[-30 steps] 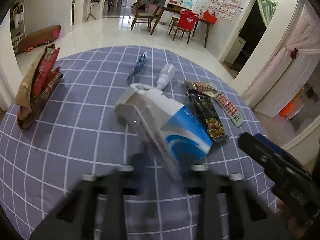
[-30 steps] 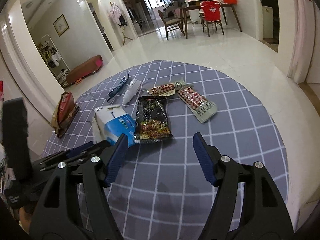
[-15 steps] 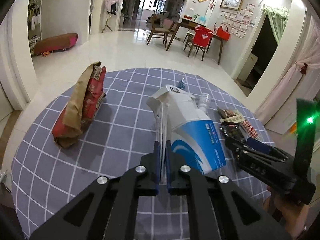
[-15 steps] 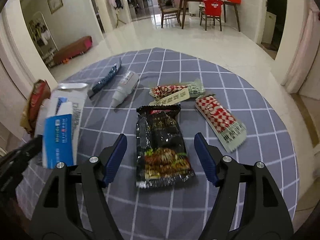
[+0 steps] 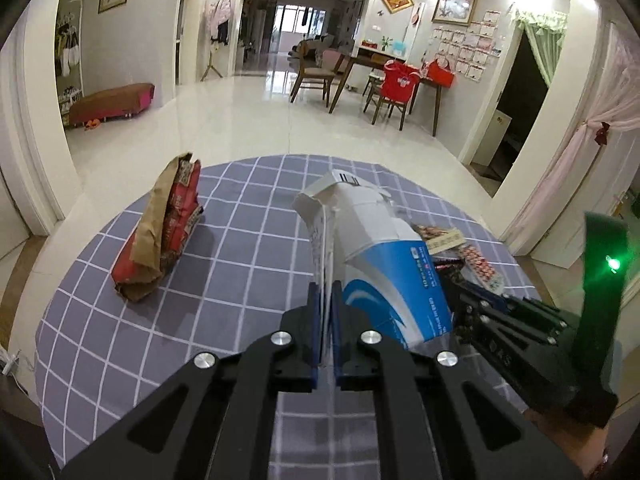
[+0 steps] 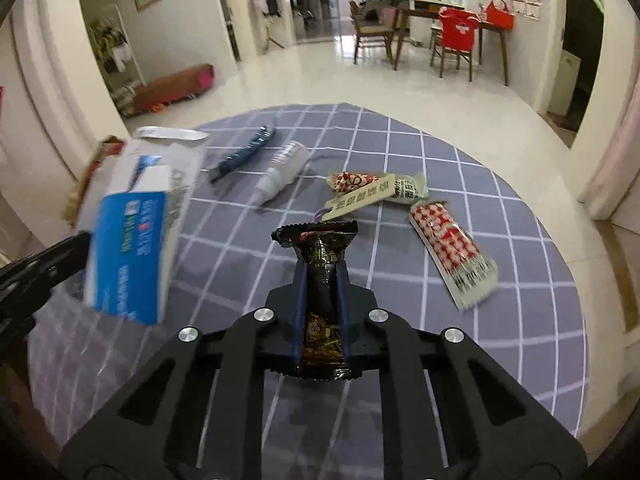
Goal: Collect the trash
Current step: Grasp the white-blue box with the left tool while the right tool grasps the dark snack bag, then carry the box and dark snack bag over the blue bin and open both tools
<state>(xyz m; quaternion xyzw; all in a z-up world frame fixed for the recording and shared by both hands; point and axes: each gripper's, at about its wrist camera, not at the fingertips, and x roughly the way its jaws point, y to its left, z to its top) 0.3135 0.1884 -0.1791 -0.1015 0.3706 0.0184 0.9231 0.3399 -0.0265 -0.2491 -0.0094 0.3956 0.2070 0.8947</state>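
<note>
Two tools level, left tool (image 5: 327, 308) pinching carton (image 5: 380, 256), right tool (image 6: 321, 300) pinching wrapper (image 6: 320, 264)

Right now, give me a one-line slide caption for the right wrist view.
Right gripper pinches a black snack wrapper above the checked tablecloth while the blue-and-white carton hangs at left.

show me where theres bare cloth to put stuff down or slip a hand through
Bare cloth lies between the brown paper bag and the held blue-and-white carton, and along the near right edge, this side of the red-checked wrapper. It is crowded at the middle and far side: white bottle, blue wrapper and the tagged snack packet lie close together.
</note>
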